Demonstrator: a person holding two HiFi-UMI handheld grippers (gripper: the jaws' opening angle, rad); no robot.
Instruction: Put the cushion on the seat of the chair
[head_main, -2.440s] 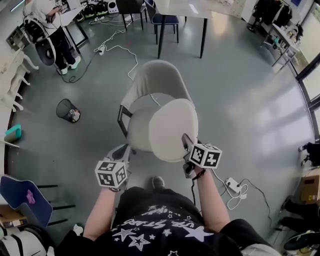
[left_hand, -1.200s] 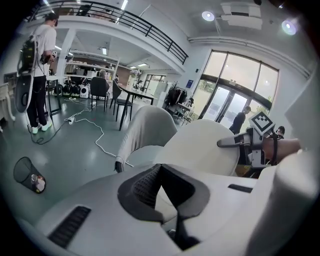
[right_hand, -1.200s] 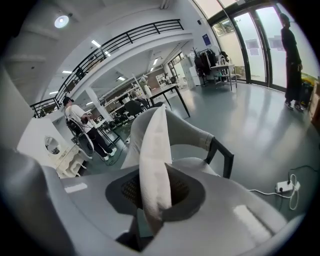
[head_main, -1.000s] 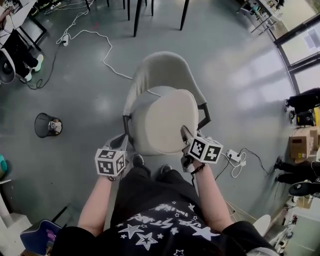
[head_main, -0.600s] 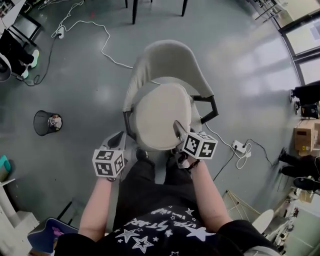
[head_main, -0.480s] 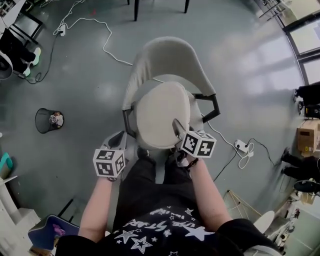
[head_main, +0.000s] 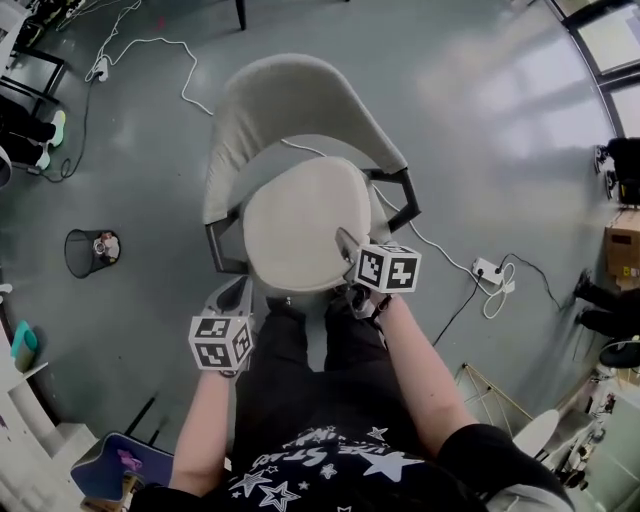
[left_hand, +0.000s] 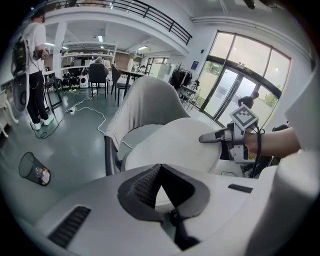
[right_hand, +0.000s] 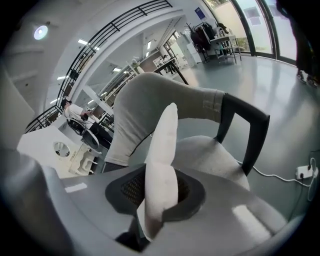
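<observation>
Right gripper (head_main: 346, 246) is clamped on the near edge of the cushion (head_main: 295, 225), which runs edge-on between its jaws. Left gripper (left_hand: 159, 169) is shut tip to tip, just beside the cushion's lower-left edge; contact can't be told. The cushion is tilted over the seat (right_hand: 212, 155) of the chair (head_main: 290, 100) and is not lying flat; a strip of seat shows past it in the left gripper view. The chair stands on a grey floor (head_main: 500, 150), with a cable (head_main: 440, 262) beside it.
</observation>
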